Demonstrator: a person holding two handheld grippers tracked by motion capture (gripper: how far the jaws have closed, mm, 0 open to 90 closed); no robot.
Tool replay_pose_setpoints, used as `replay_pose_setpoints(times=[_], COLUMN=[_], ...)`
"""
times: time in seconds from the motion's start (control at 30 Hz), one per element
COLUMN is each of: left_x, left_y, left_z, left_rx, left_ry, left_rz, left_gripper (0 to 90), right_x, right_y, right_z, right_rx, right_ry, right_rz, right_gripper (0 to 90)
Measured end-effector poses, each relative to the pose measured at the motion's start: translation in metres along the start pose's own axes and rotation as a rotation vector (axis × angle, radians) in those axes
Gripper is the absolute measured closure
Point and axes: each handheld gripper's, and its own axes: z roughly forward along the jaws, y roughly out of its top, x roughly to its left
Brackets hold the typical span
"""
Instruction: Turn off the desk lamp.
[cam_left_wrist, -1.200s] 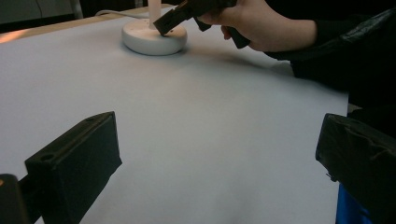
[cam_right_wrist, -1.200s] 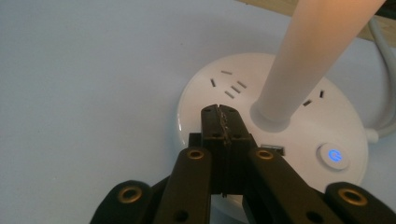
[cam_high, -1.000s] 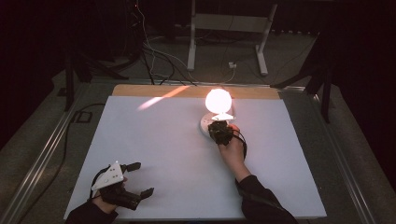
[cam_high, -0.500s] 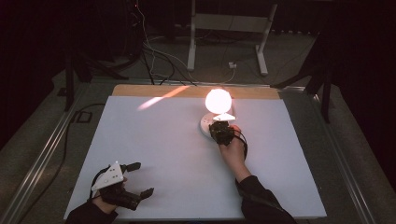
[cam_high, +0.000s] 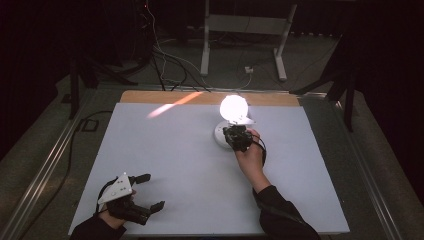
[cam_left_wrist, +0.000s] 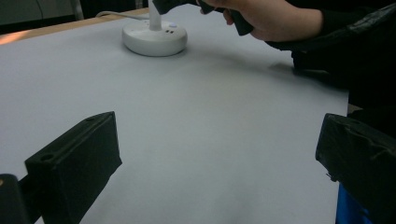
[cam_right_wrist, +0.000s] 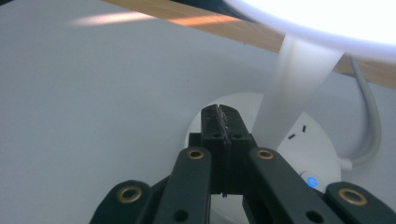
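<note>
Right gripper view: right tool pressed together over lamp base, maybe touching; left tool spread.

The high camera is looking forward and down from above my side, taking in the whole white table from a distance. The camera riding on my left gripper is sitting low over the sheet, facing across it toward the lamp base, far off. The one on my right gripper is pressing close, looking down on that same lamp base, which all three are sharing.
</note>
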Motion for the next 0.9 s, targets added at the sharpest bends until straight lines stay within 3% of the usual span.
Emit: replay_pose_setpoints(times=[0.4, 0.9], left_x=[0.000, 0.001], left_y=[0.000, 0.000], left_z=[0.000, 0.000], left_rx=[0.001, -0.001], left_ry=[0.001, -0.002], left_rz=[0.000, -0.005], left_gripper=[0.5, 0.5], right_x=[-0.001, 0.001], right_y=[0.006, -0.010], right_z=[-0.004, 0.009], right_rx=[-0.012, 0.037], right_ry=[-0.012, -0.009], right_rz=[-0.015, -0.024], right_gripper=[89.7, 89.7])
